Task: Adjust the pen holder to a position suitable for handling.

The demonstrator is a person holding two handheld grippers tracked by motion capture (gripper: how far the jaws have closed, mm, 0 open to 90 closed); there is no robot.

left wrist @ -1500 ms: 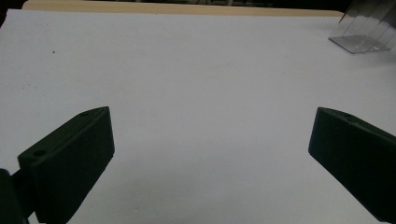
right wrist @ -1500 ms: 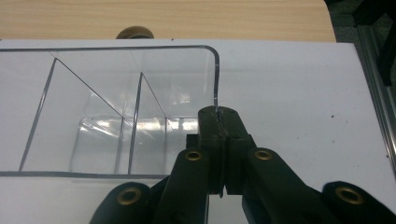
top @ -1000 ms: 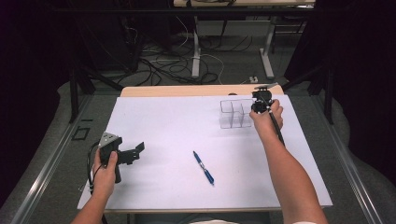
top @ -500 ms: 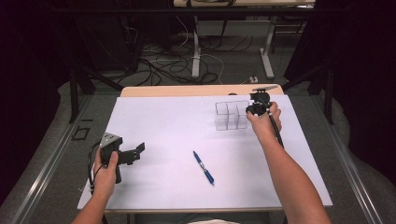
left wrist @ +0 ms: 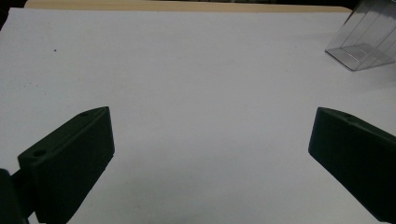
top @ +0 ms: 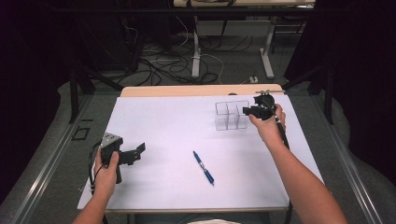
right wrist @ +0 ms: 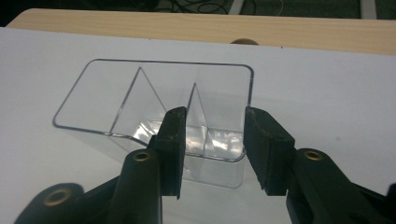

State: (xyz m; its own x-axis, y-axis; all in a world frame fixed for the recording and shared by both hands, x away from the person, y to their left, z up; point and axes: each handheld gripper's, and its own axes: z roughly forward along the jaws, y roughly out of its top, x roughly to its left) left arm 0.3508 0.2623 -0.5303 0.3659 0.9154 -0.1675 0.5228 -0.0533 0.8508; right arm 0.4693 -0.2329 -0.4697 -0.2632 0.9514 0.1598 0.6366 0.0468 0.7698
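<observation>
A clear plastic organizer [top: 231, 114] with several compartments stands upright at the back right of the white sheet [top: 173, 126]. My right gripper [top: 246, 111] is at its right end; its jaws have just been opening. In the right gripper view the organizer [right wrist: 154, 93] lies just ahead, and the right gripper [right wrist: 212, 126] is open, its jaws straddling the near right compartment without pressing on it. My left gripper [top: 137, 151] rests at the front left, wide open over bare sheet. In its own view the left gripper [left wrist: 210, 116] faces the organizer [left wrist: 362, 42] far off.
A blue pen [top: 203, 168] lies on the sheet, front of centre. The wooden table edge [top: 201, 90] runs along the back. Behind the table are cables and table legs on the floor. Bare sheet lies between the two grippers.
The right gripper's jaws have parted from shut to open, and the hand has shifted slightly nearer and to the left. The organizer, pen and left gripper stay where they were.
</observation>
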